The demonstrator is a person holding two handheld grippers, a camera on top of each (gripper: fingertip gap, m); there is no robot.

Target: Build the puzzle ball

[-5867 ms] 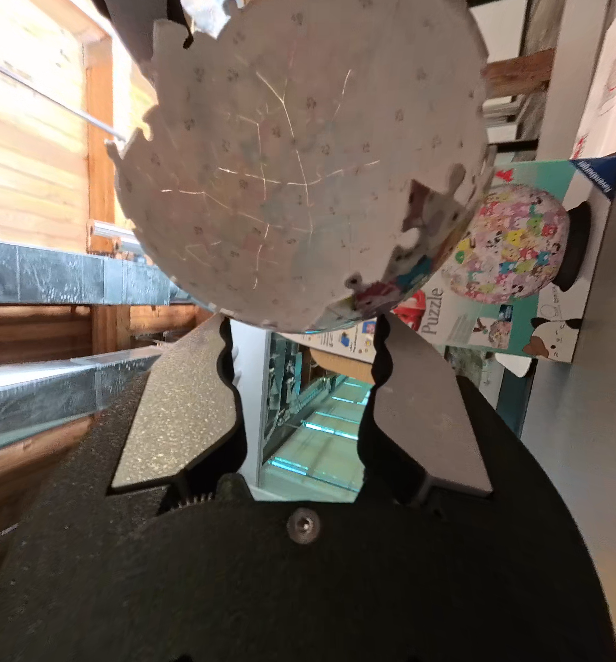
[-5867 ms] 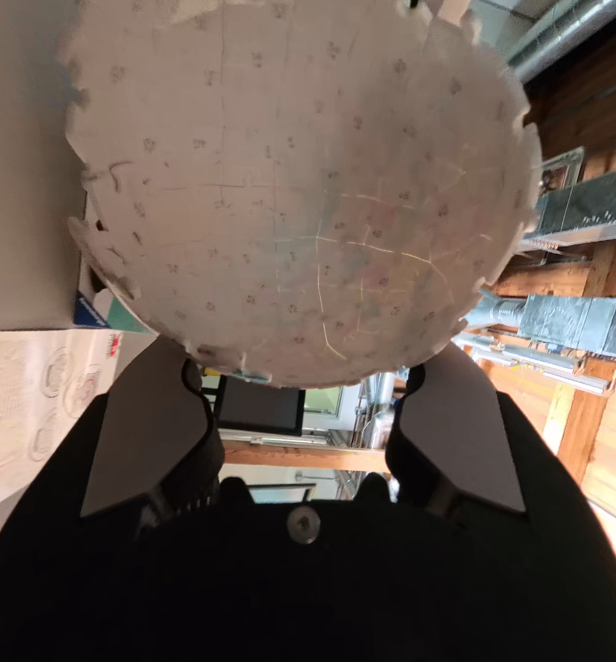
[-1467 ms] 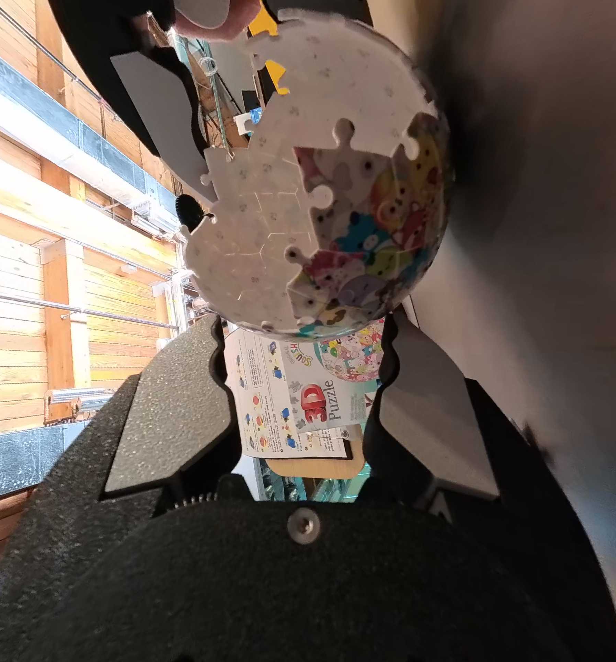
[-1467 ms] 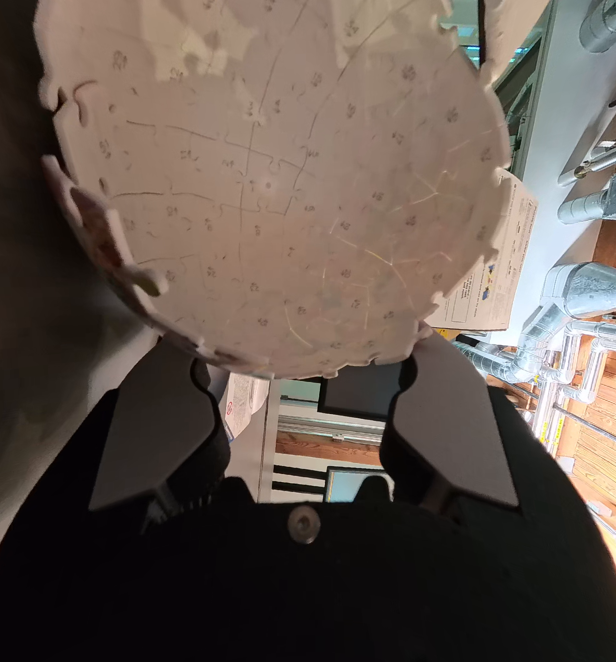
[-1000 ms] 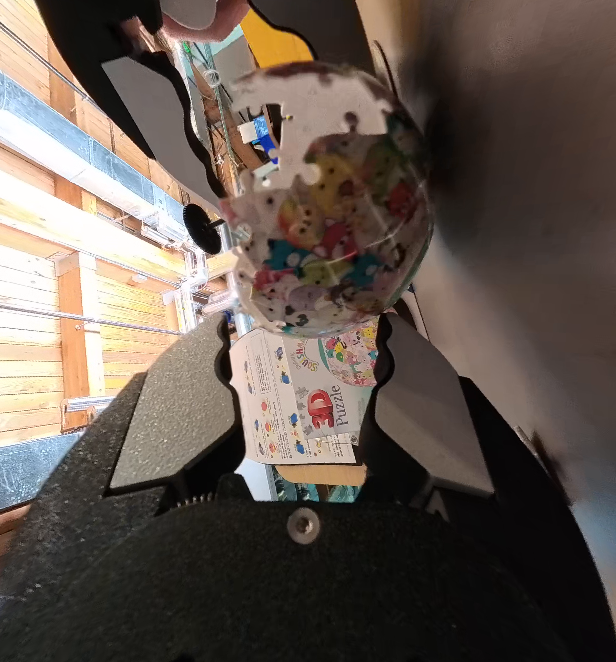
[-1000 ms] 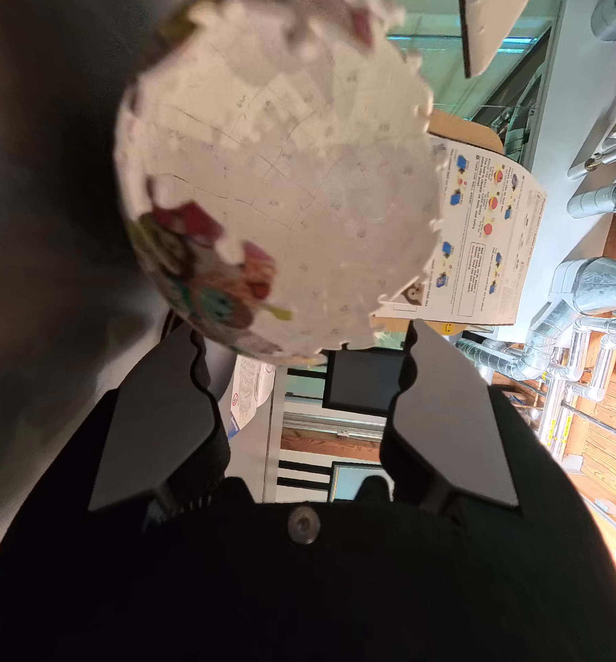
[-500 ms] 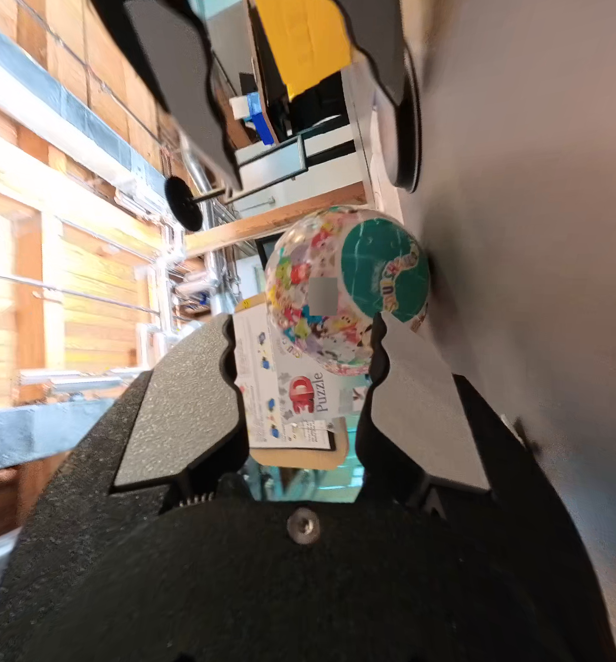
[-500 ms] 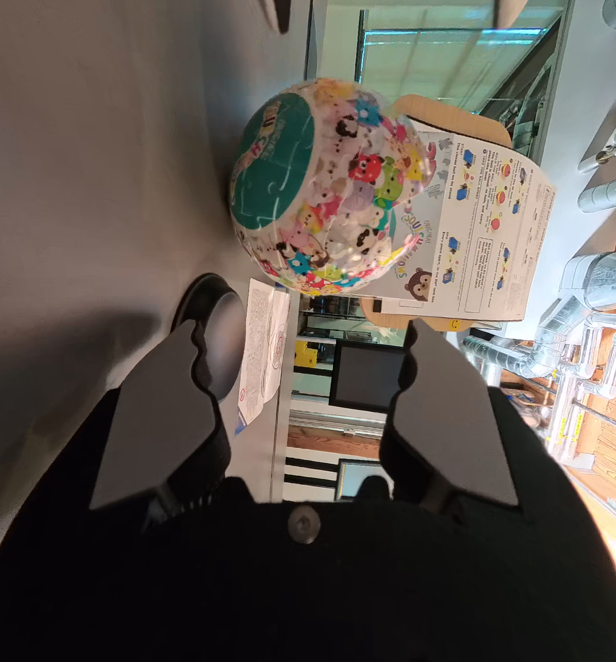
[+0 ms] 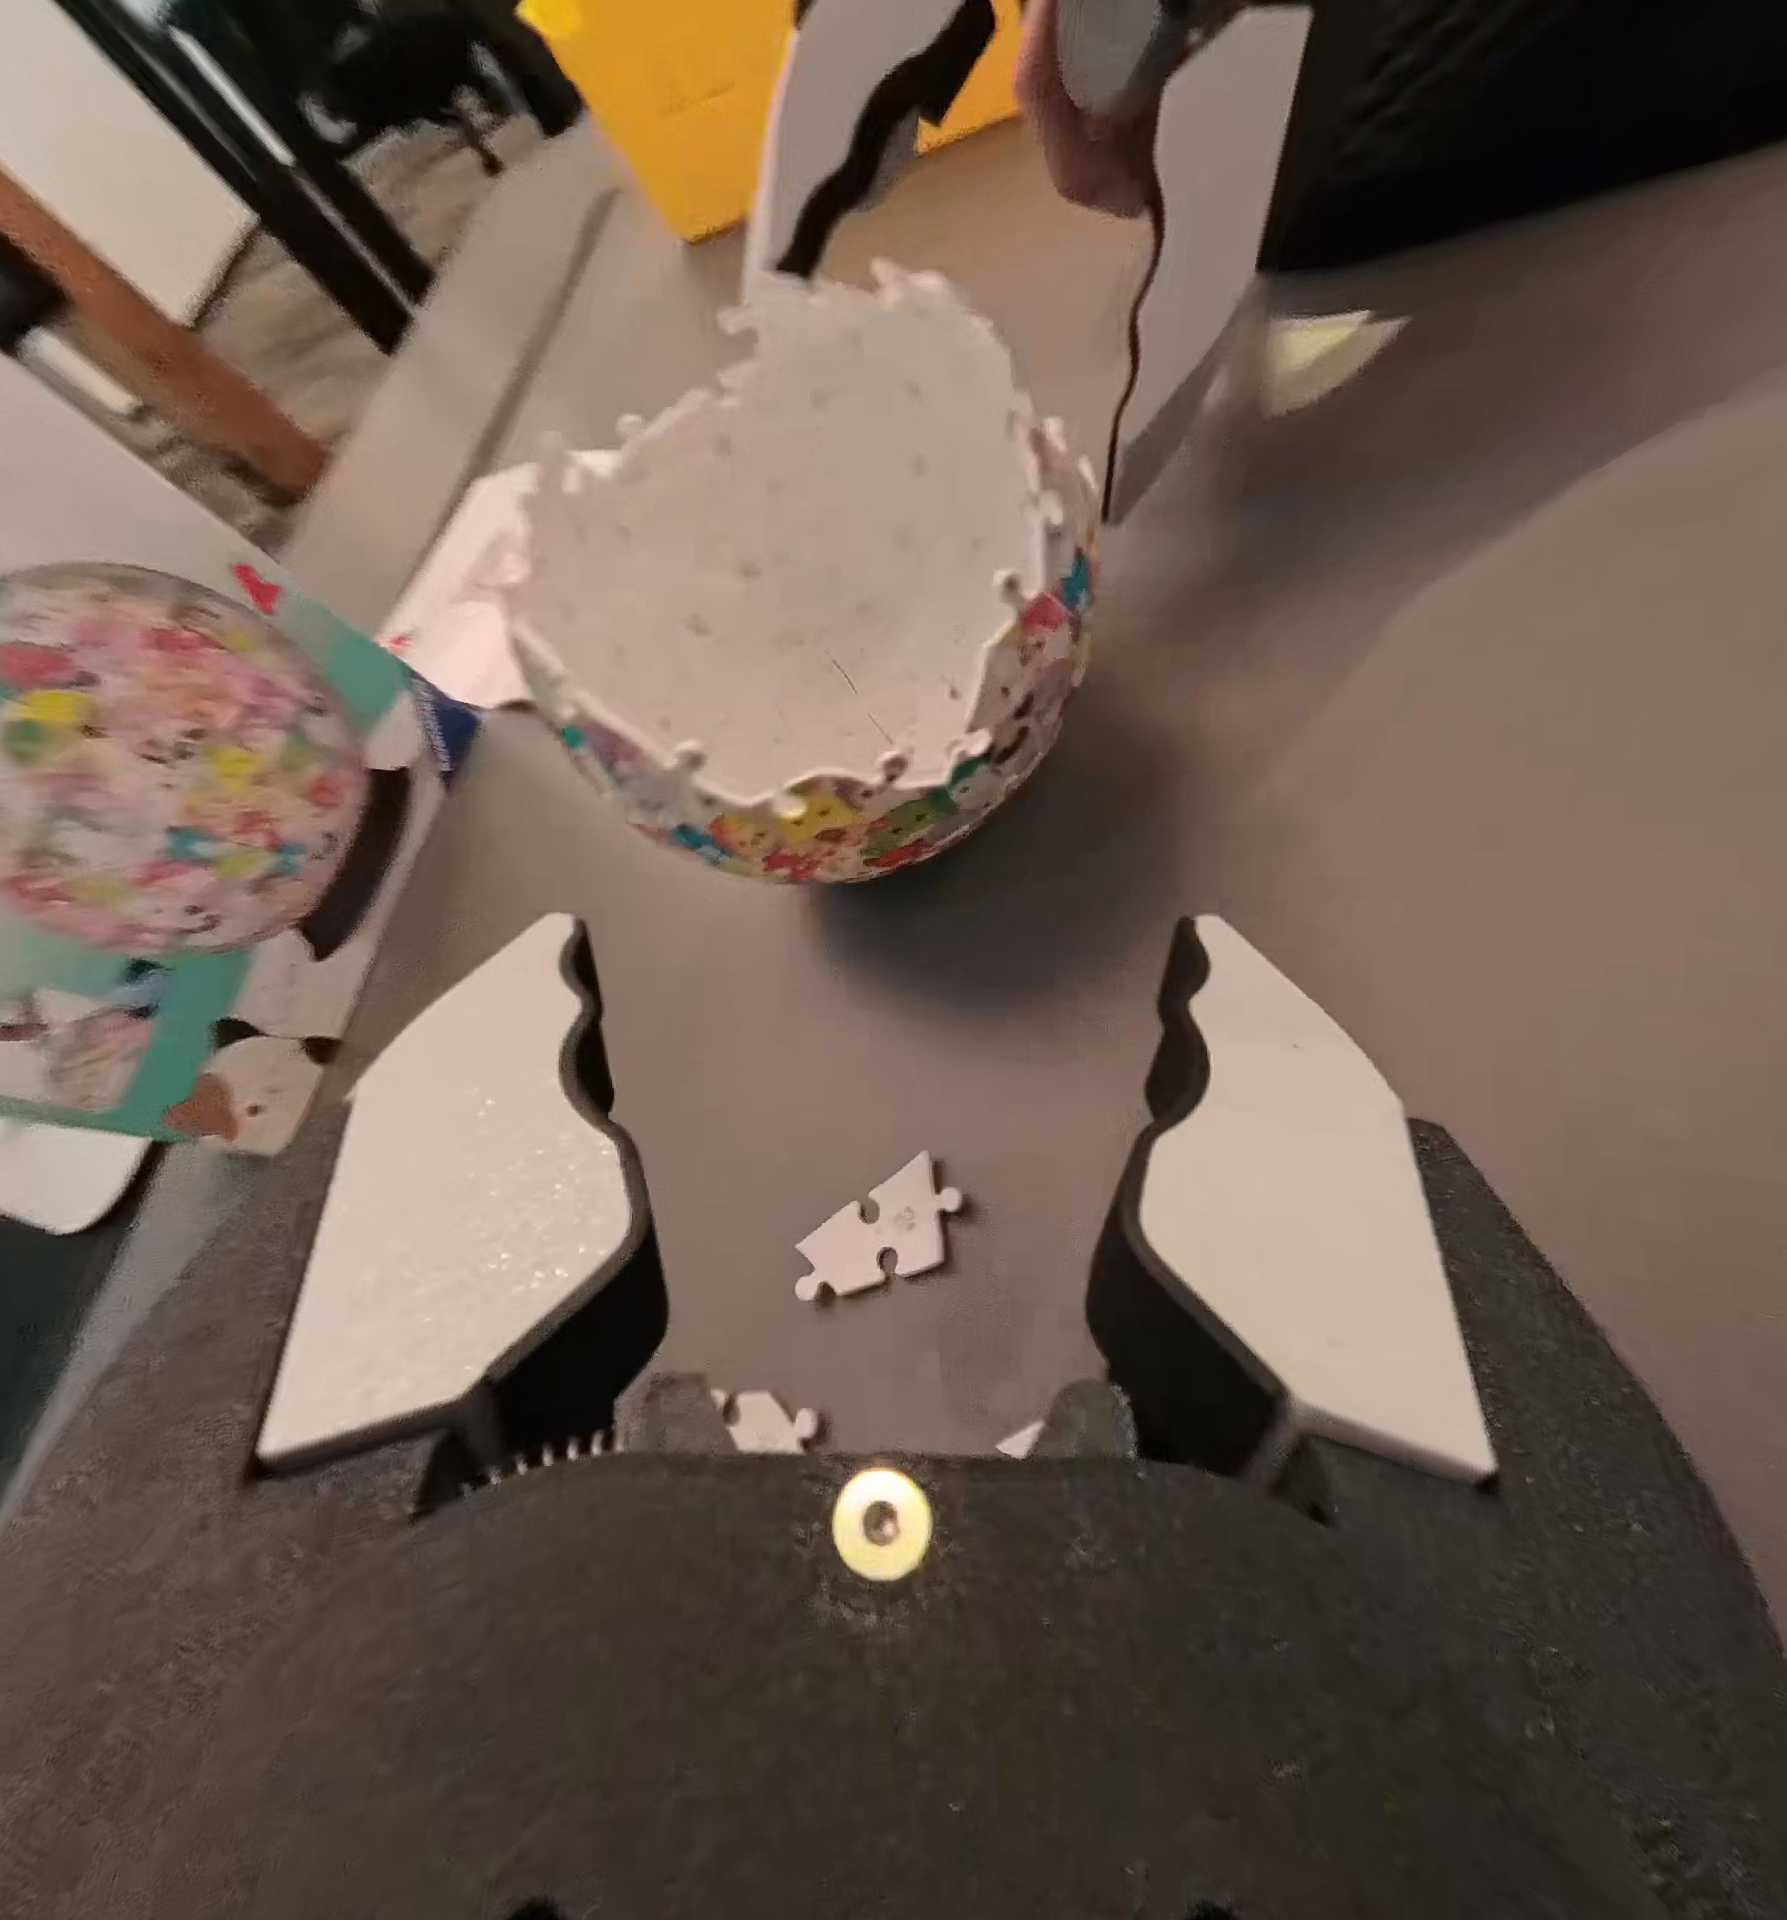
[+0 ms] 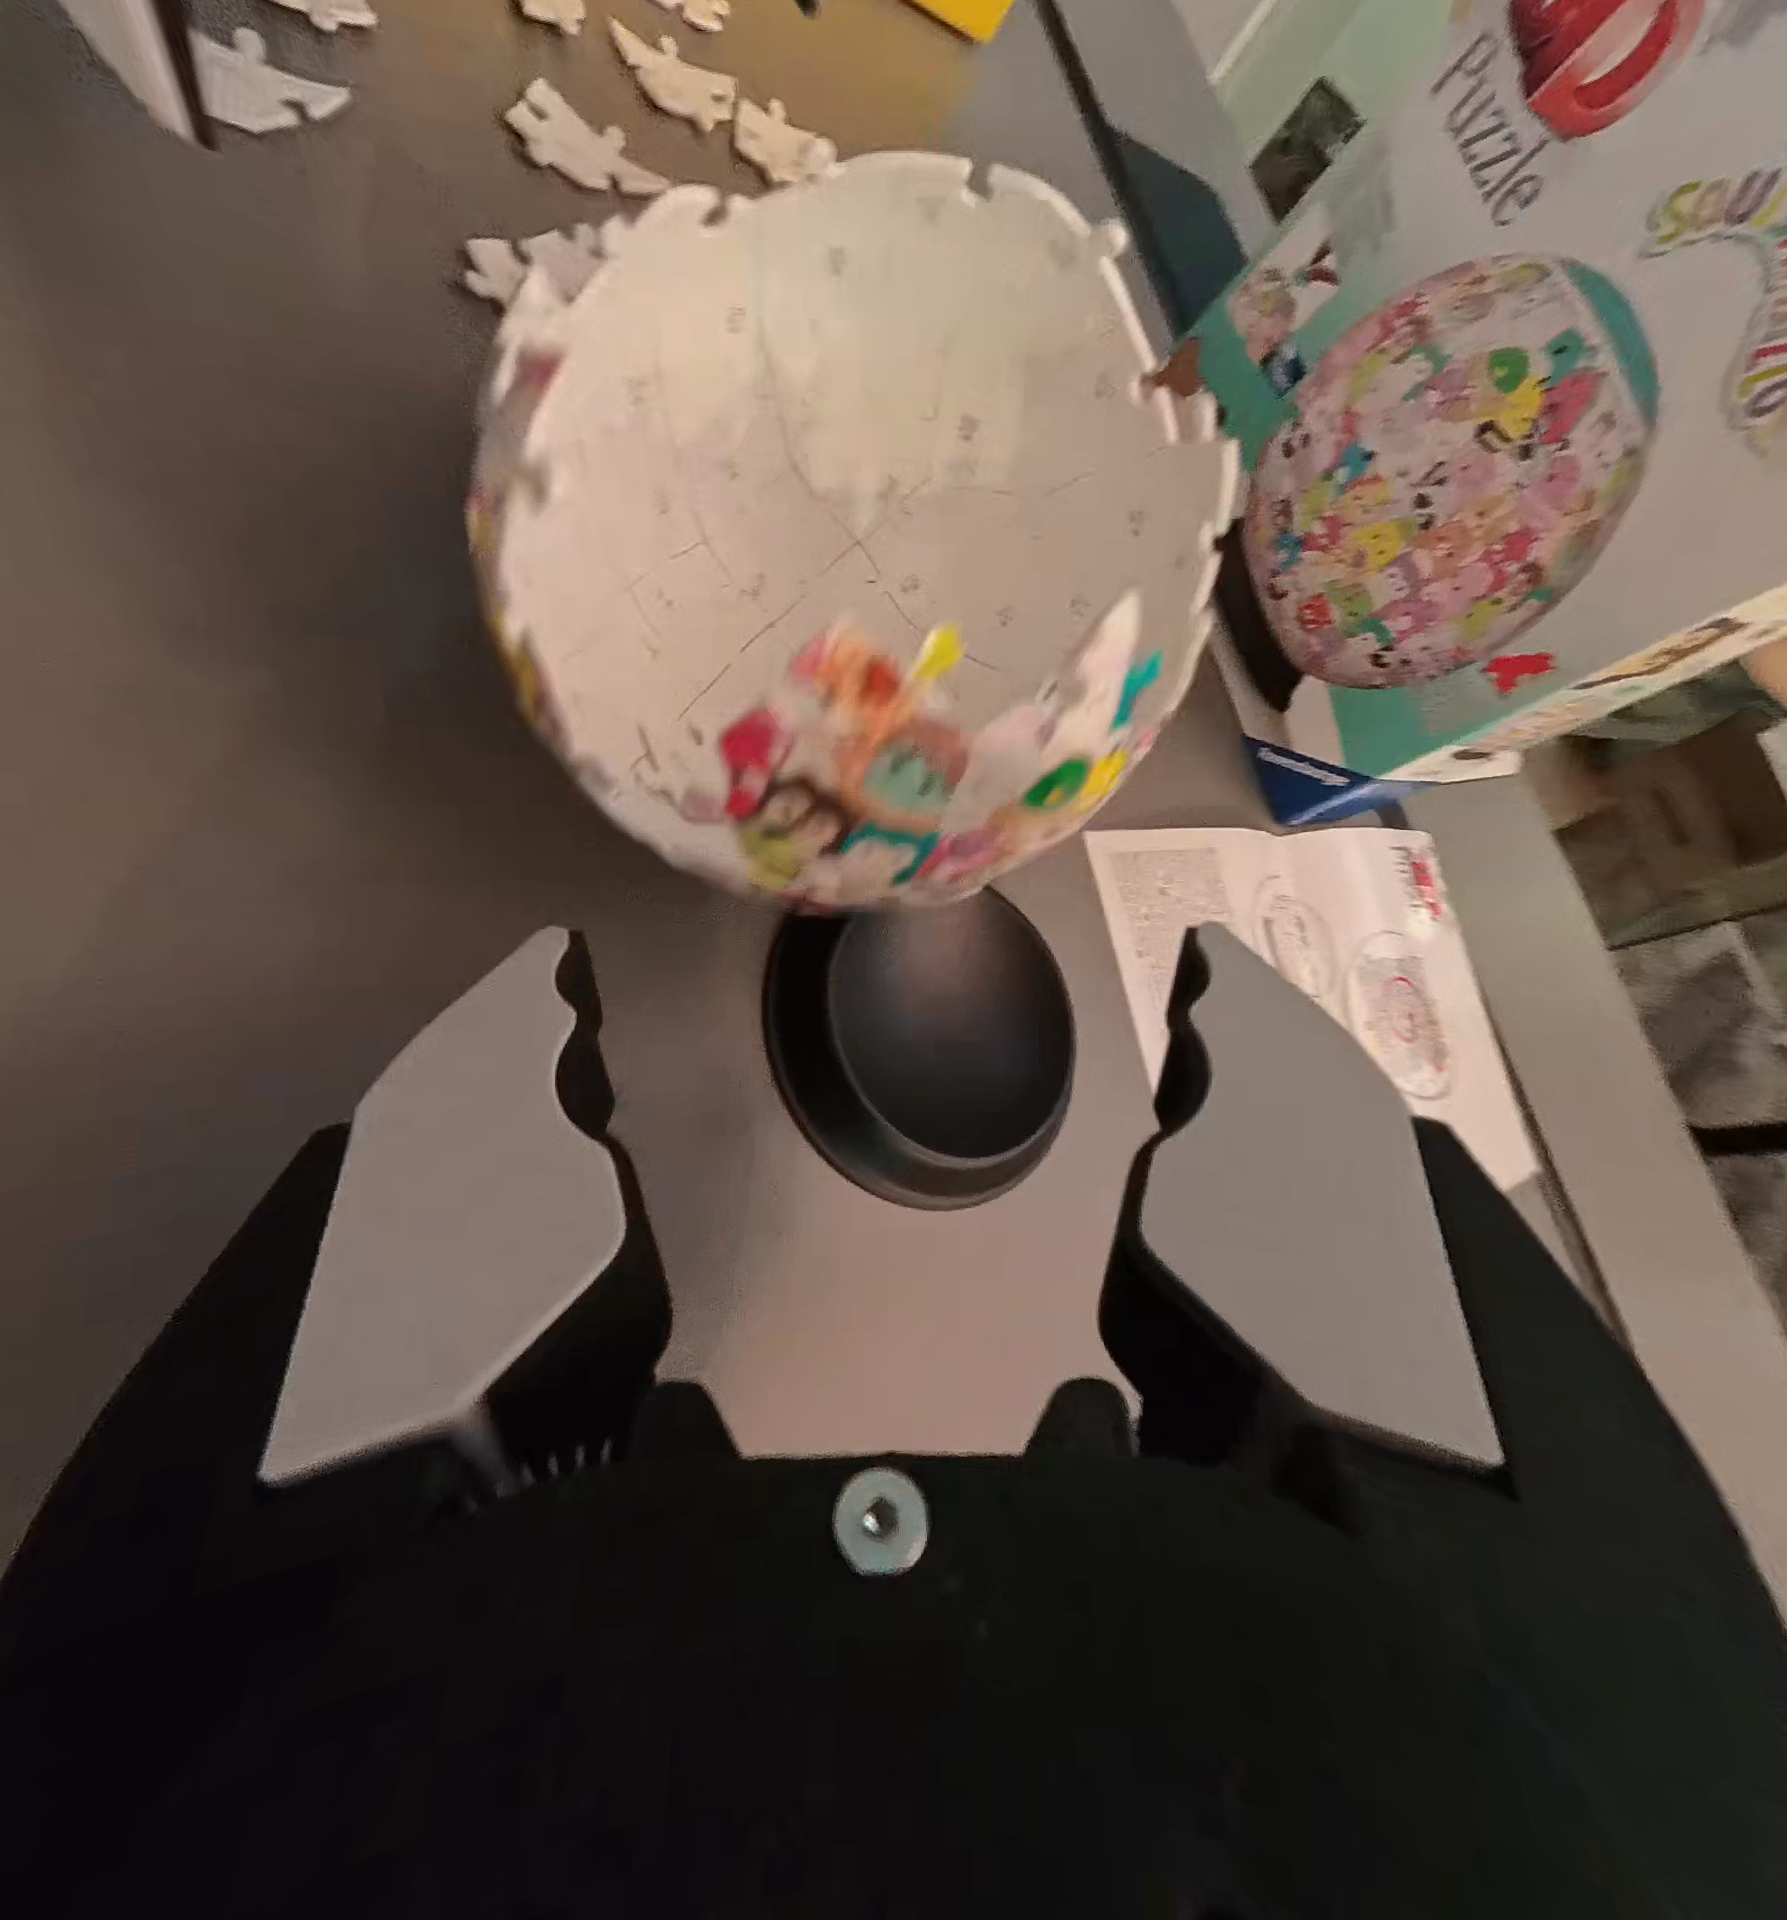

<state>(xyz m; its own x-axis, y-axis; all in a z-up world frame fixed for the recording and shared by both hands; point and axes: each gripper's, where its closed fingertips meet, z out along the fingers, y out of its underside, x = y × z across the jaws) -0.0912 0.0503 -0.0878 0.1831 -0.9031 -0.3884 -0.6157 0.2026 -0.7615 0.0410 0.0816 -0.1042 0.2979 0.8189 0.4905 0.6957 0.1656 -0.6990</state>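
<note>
Both hand-held grippers, left (image 9: 884, 1091) and right (image 10: 878, 1091), hang released over the bench (image 9: 1491, 779), the half-built puzzle ball (image 9: 816, 665) resting open-side-up at twelve o'clock, likely ready for loose pieces (image 9: 878, 1242).

Both views are dim and warm-toned, with the grey bench (image 9: 1491, 831) falling into dusk towards its far corners. The half-built puzzle ball (image 9: 806, 644) throws a soft dark shadow onto the bench just beneath it. Motion blur smears the box (image 10: 1491, 436) and the ball's coloured shell, and the wide lens bends things near the edges.
</note>
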